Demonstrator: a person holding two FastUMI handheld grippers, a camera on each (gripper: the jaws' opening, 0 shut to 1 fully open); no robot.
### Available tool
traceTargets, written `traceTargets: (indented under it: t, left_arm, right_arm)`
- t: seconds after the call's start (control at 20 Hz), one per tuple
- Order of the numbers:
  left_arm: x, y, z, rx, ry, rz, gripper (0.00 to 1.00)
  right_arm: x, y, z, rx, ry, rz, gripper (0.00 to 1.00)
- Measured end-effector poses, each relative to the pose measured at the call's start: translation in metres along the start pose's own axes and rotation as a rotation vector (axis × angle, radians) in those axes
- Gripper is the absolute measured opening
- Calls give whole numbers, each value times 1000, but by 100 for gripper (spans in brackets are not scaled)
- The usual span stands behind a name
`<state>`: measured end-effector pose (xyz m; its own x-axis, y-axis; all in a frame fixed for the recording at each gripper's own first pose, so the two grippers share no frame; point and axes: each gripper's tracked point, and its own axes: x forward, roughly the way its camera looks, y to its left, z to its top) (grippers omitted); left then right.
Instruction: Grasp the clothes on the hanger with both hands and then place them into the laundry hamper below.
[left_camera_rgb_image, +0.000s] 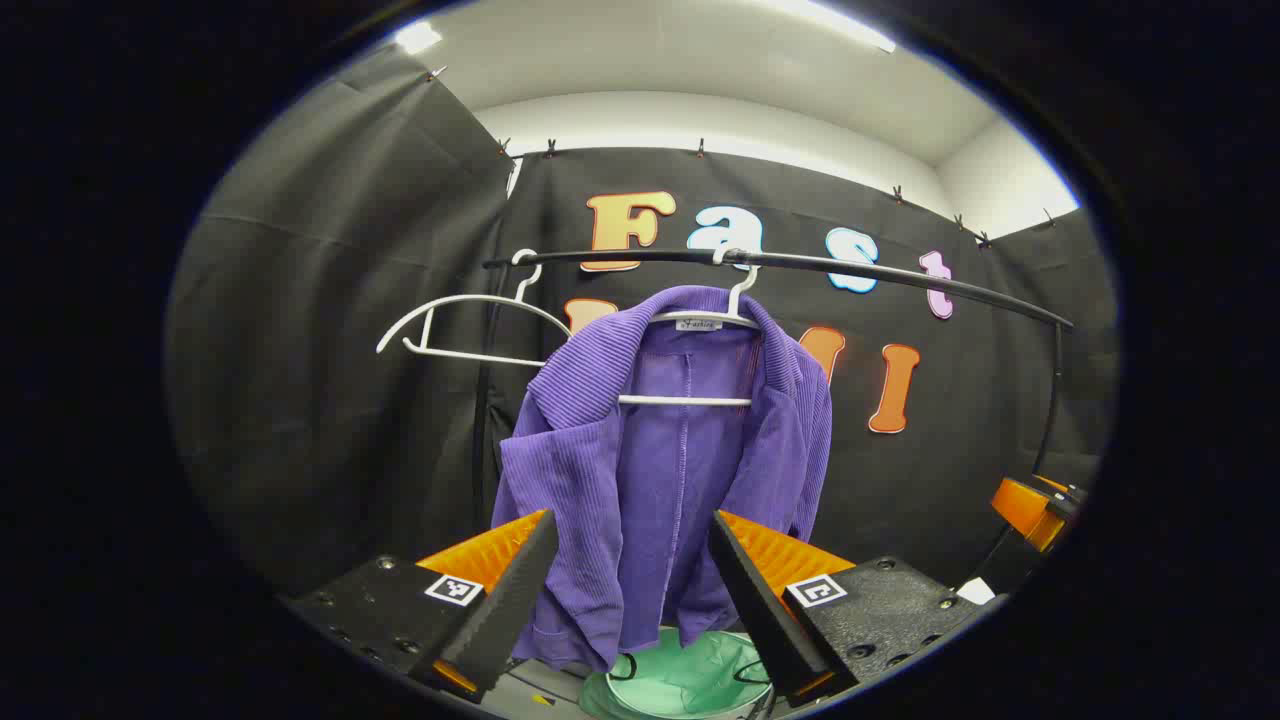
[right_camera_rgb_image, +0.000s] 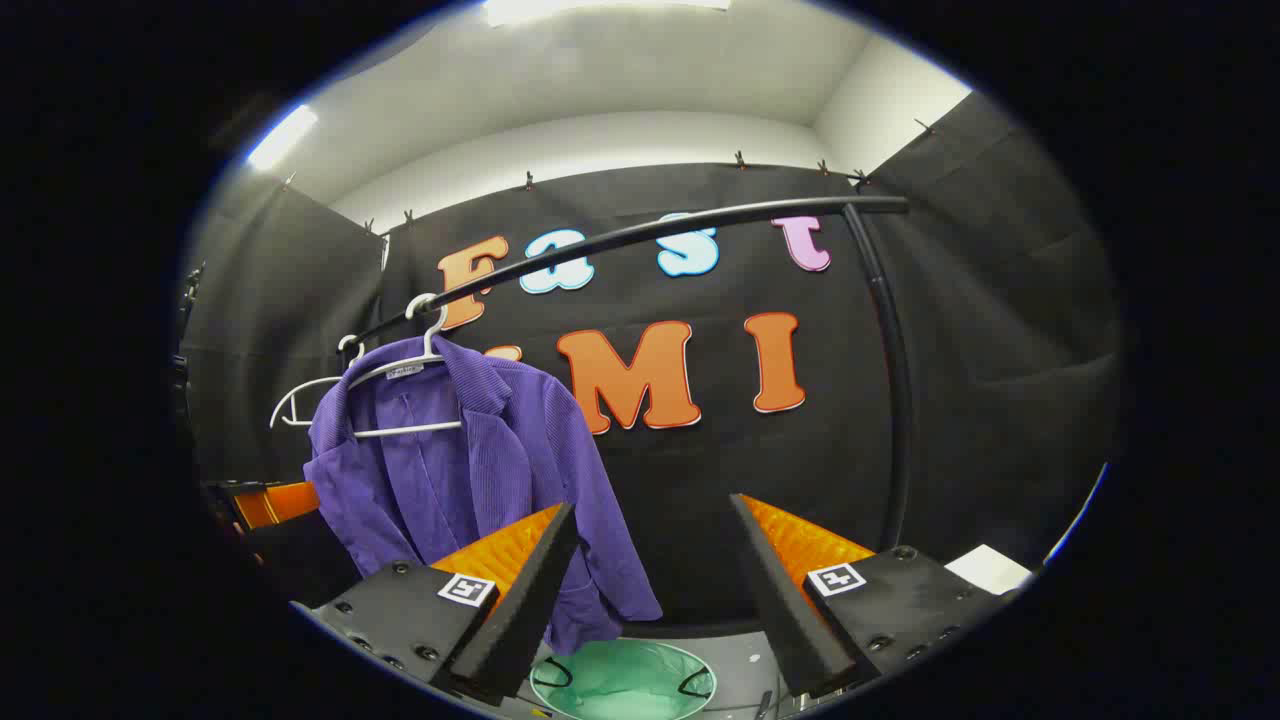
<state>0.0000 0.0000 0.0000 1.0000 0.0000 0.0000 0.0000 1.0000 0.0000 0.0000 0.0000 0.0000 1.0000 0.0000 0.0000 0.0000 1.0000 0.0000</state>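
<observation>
L gripper (left_camera_rgb_image: 630, 590) open; R gripper (right_camera_rgb_image: 650, 580) open

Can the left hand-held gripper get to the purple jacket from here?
Probably yes. The left hand-held gripper is open and faces the purple jacket head-on; nothing sits between its fingers and the cloth.

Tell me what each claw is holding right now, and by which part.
Nothing is held. The left claw and the right claw are both open, short of the purple jacket, which hangs on its white hanger.

Black rail (left_camera_rgb_image: 800, 262) — spare white hanger (left_camera_rgb_image: 455, 325)
</observation>
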Motion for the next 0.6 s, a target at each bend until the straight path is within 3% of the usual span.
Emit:
traceTargets:
  t: [0.05, 0.1, 0.35, 0.4, 0.6]
  left_arm:
    - [-1, -1, -2, 2, 1, 23, 96]
    - [-3, -3, -5, 4, 2, 42, 92]
    - [-13, -5, -16, 10, 7, 131, 95]
    - [-15, -5, -17, 7, 8, 145, 92]
    - [-21, -2, -21, 10, 14, 190, 92]
  right_arm:
    - [4, -6, -2, 6, 11, 12, 89]
    - [6, -10, -6, 11, 25, 24, 89]
    - [13, -26, -10, 12, 41, 83, 89]
    - [15, -26, -11, 10, 45, 94, 98]
    - [24, -26, -17, 7, 60, 132, 98]
